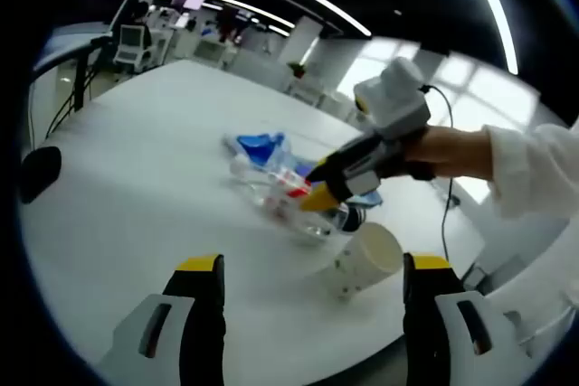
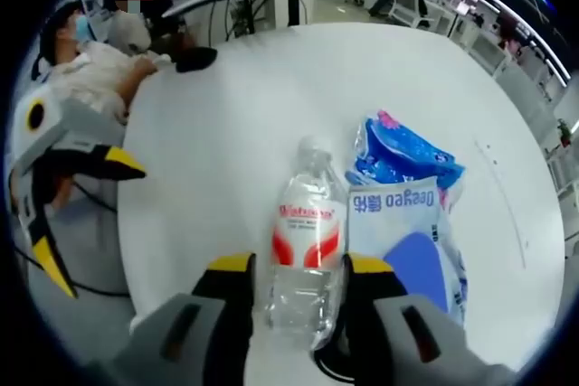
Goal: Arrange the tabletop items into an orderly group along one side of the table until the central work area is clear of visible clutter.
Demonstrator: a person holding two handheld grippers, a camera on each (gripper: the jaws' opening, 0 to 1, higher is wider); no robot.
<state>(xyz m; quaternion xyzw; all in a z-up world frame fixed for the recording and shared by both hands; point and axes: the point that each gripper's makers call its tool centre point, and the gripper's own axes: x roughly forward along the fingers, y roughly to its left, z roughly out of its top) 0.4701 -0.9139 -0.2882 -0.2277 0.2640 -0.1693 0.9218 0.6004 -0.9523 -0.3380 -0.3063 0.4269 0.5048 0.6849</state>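
Note:
A clear water bottle (image 2: 306, 223) with a red-and-white label lies on the white table (image 2: 226, 133), cap pointing away. My right gripper (image 2: 301, 264) is shut on the bottle, one yellow-tipped jaw against each side. Against the bottle's right side lies a blue-and-white packet (image 2: 405, 189). In the left gripper view, the right gripper (image 1: 317, 194) reaches in from the right onto the bottle (image 1: 276, 192), with the packet (image 1: 258, 146) behind. My left gripper (image 1: 314, 264) is open above the table, a paper cup (image 1: 366, 259) tipped on its side just beyond its right jaw.
A black object (image 1: 41, 171) rests near the table's left rim. The left gripper (image 2: 95, 228) hangs open off the table edge (image 2: 127, 223). A person (image 2: 99, 61) sits beyond the far rim. Desks and chairs stand behind.

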